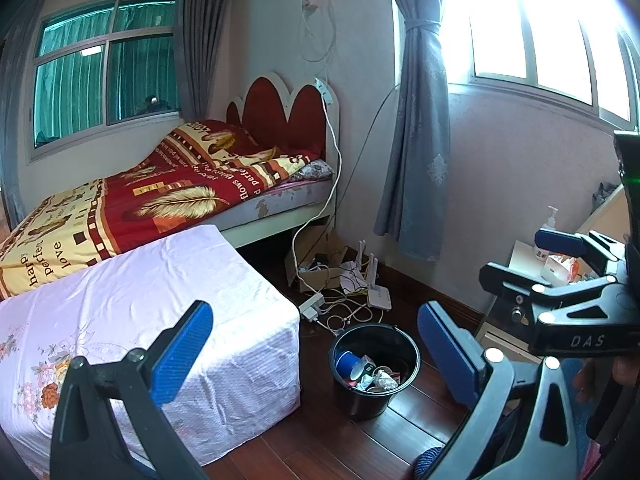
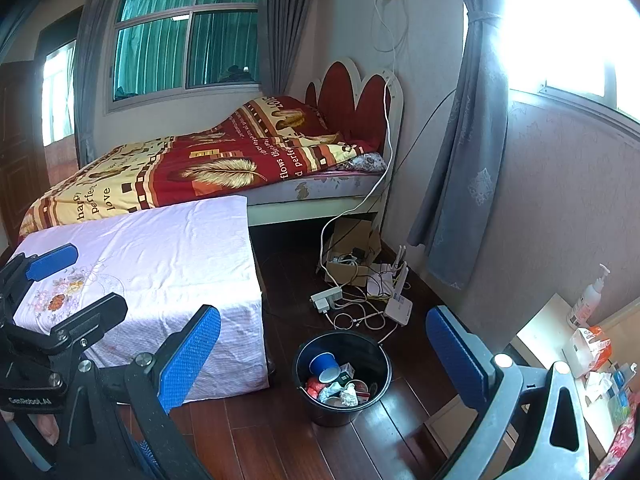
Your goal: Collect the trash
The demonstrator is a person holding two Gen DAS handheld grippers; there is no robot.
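While both tongs hang open and empty, trash sits collected
Round black plastic bucket [image 2: 342,376] on the wooden floor holds cups and wrappers; left tongs [image 1: 316,354], right tongs [image 2: 322,354] face it

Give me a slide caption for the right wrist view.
Both tools open and empty above a black bucket of trash, beside a white-covered table.

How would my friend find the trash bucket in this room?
Start at the bed with the red headboard, then look down past the tangle of white cables on the wooden floor. The black bucket stands there, round and open, with a blue paper cup and crumpled wrappers inside.
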